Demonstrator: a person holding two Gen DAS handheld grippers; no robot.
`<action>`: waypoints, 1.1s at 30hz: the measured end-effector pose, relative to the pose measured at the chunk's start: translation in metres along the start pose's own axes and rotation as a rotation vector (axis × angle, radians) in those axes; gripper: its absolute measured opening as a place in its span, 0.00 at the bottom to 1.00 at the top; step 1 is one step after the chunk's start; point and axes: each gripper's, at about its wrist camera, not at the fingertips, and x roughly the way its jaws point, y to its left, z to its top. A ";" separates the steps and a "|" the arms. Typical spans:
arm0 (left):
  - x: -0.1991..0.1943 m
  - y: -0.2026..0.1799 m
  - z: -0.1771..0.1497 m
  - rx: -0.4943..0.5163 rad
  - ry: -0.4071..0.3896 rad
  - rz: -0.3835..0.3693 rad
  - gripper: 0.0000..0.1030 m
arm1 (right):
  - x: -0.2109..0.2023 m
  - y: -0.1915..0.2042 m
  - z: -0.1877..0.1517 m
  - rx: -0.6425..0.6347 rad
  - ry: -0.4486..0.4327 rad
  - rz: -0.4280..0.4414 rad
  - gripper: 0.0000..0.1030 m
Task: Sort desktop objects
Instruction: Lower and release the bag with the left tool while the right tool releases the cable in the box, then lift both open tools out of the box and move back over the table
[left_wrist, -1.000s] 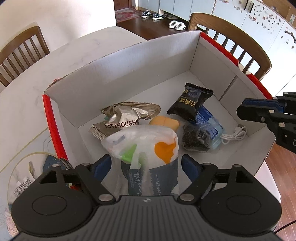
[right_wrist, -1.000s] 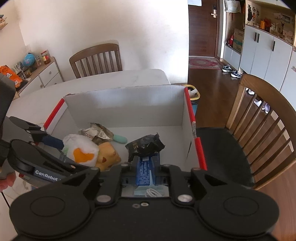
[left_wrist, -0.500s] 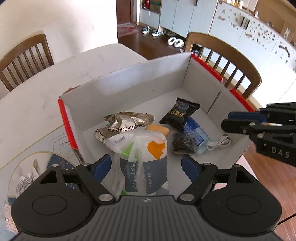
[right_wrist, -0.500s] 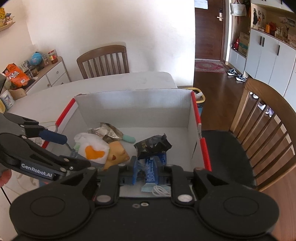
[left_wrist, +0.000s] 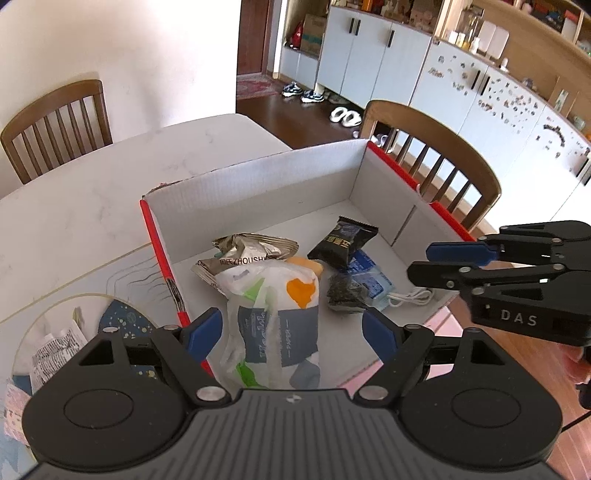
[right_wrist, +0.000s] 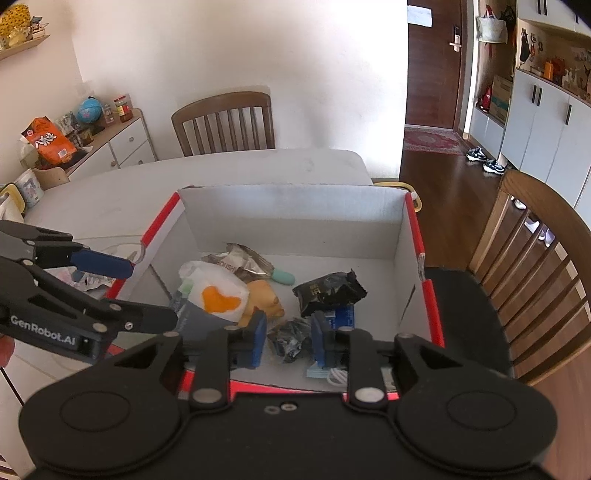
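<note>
Seen from both wrists above a white cardboard box on the bench; left hand-held gripper spread wide, tissue pack between its pads, grip uncertain (pack's long axis running straight away from the camera); right hand-held gripper opening, empty, directly above small dark packet on the box floor.

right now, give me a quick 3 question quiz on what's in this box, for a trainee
1. True or false: the black snack packet lies inside the cardboard box.
2. The patch on the tissue pack is: A blue, B orange, C red.
3. What lies coiled beside the blue pack?

Key: 1 true. 2 B. 3 the white cable.
</note>
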 end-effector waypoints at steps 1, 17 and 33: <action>-0.003 0.000 -0.002 -0.001 -0.006 -0.005 0.80 | -0.001 0.002 0.000 -0.004 -0.002 0.000 0.33; -0.037 0.029 -0.034 0.061 -0.086 -0.082 0.99 | -0.011 0.043 0.000 0.018 -0.063 -0.039 0.75; -0.066 0.081 -0.064 0.069 -0.124 -0.121 1.00 | -0.010 0.106 -0.006 0.057 -0.094 -0.081 0.86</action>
